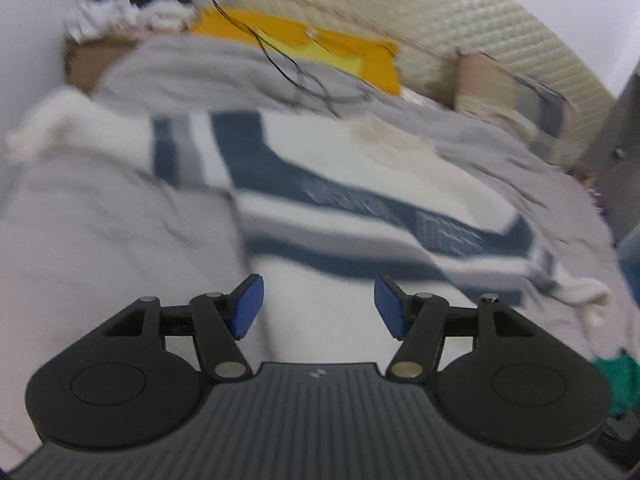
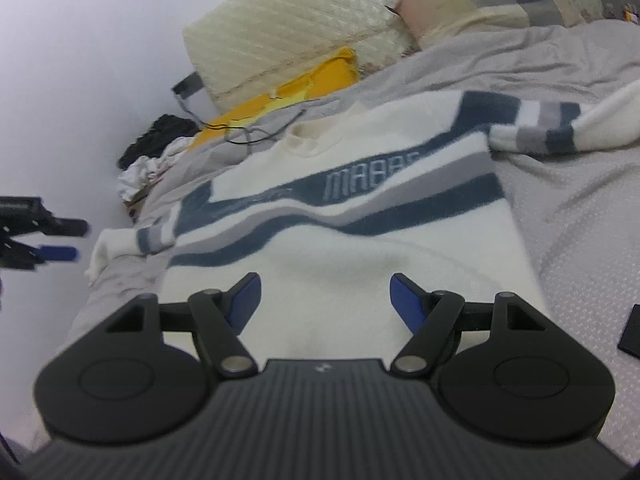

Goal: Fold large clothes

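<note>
A cream sweater point(image 2: 360, 248) with navy and grey stripes lies flat, front up, on a grey bedsheet point(image 2: 580, 208), both sleeves spread out to the sides. My right gripper point(image 2: 325, 300) hangs open over its lower cream part, nothing between the pads. In the left wrist view, which is blurred, the sweater point(image 1: 360, 184) runs across the picture. My left gripper point(image 1: 319, 304) is open above its cream hem area and holds nothing. That left gripper point(image 2: 70, 239) also shows at the left edge of the right wrist view, off the bed beside one sleeve cuff point(image 2: 116, 244).
A yellow cloth point(image 2: 280, 96) and a thin black cable point(image 1: 288, 68) lie past the collar. Behind them stand a cream quilted headboard point(image 2: 288, 28), a patchwork pillow point(image 2: 480, 4) and a heap of clothes point(image 1: 120, 12). A flat black object point(image 2: 632, 332) rests on the sheet at right.
</note>
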